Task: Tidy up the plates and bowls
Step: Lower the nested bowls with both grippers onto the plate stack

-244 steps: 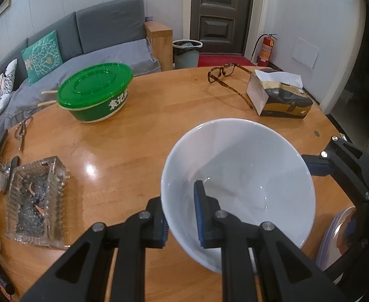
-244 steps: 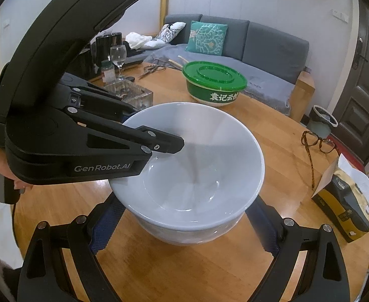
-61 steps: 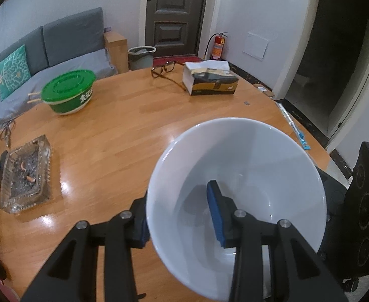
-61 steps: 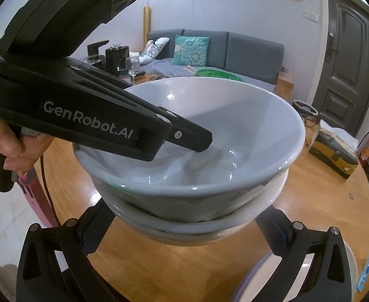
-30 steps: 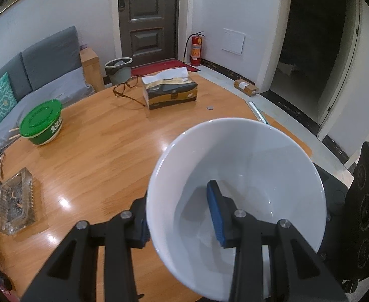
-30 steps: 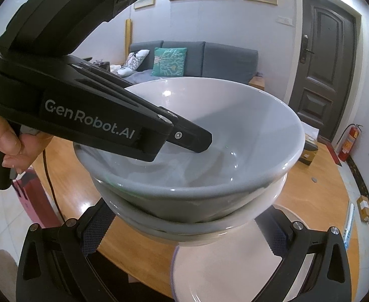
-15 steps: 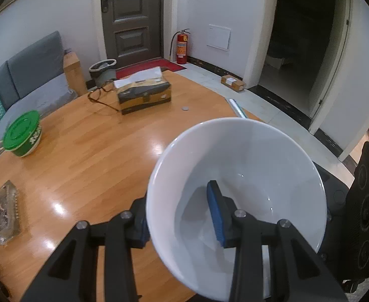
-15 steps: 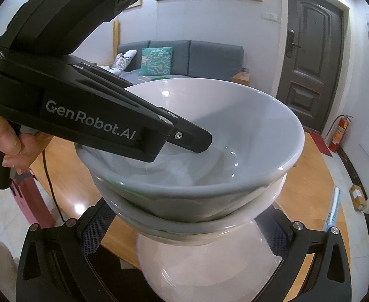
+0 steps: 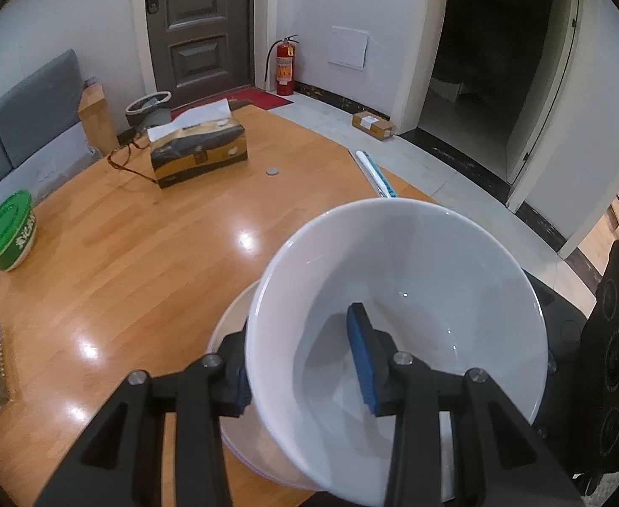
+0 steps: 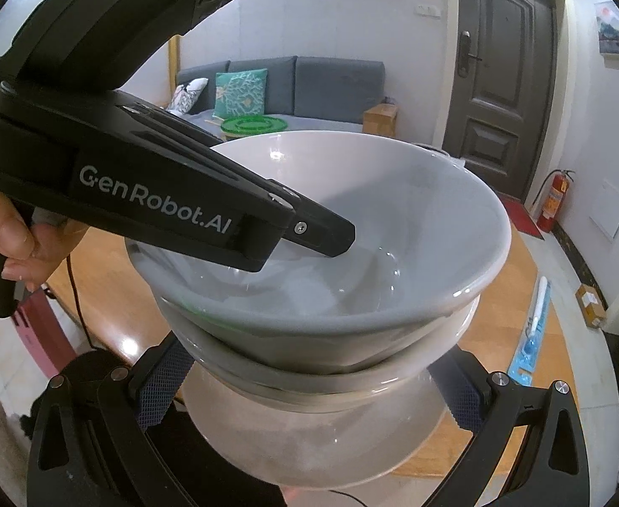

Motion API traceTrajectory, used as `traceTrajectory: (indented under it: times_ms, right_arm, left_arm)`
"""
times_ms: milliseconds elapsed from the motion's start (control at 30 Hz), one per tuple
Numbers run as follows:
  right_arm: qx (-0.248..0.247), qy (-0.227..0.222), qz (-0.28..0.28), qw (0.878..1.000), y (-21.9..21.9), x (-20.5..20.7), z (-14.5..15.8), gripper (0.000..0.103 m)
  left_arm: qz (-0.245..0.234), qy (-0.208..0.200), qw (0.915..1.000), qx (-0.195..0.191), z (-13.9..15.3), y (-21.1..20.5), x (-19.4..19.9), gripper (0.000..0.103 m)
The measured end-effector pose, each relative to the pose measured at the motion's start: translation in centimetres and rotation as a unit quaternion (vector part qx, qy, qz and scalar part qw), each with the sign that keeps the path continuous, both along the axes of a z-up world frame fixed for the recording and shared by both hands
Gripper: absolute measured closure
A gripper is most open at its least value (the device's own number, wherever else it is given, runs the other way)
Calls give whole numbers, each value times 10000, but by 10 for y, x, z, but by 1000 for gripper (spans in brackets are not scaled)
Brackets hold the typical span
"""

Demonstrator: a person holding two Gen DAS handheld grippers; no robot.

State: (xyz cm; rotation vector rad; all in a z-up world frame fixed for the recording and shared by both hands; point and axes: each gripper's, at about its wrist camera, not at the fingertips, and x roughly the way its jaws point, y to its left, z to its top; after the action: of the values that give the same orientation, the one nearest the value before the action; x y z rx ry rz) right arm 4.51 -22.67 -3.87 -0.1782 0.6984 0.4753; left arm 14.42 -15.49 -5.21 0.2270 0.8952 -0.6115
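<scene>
Two bowls: nested; left tongs point(image 9: 305, 363) pinch the top bowl point(image 9: 398, 295) by its rim, right tongs point(image 10: 309, 384) clasp the lower bowl point(image 10: 330, 384).
Change: a plate point(image 9: 233, 329) on the desk point(image 9: 140, 262) has come beneath them.
Meaning: likely set-down next.
</scene>
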Motion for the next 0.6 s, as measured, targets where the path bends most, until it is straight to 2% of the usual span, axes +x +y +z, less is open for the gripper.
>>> traceTrajectory:
  times_ms: [600]
  right_arm:
    - [-108, 350, 83, 9993, -5, 18, -22, 2]
  left_arm:
    - [57, 400, 9992, 2, -31, -3, 16, 68]
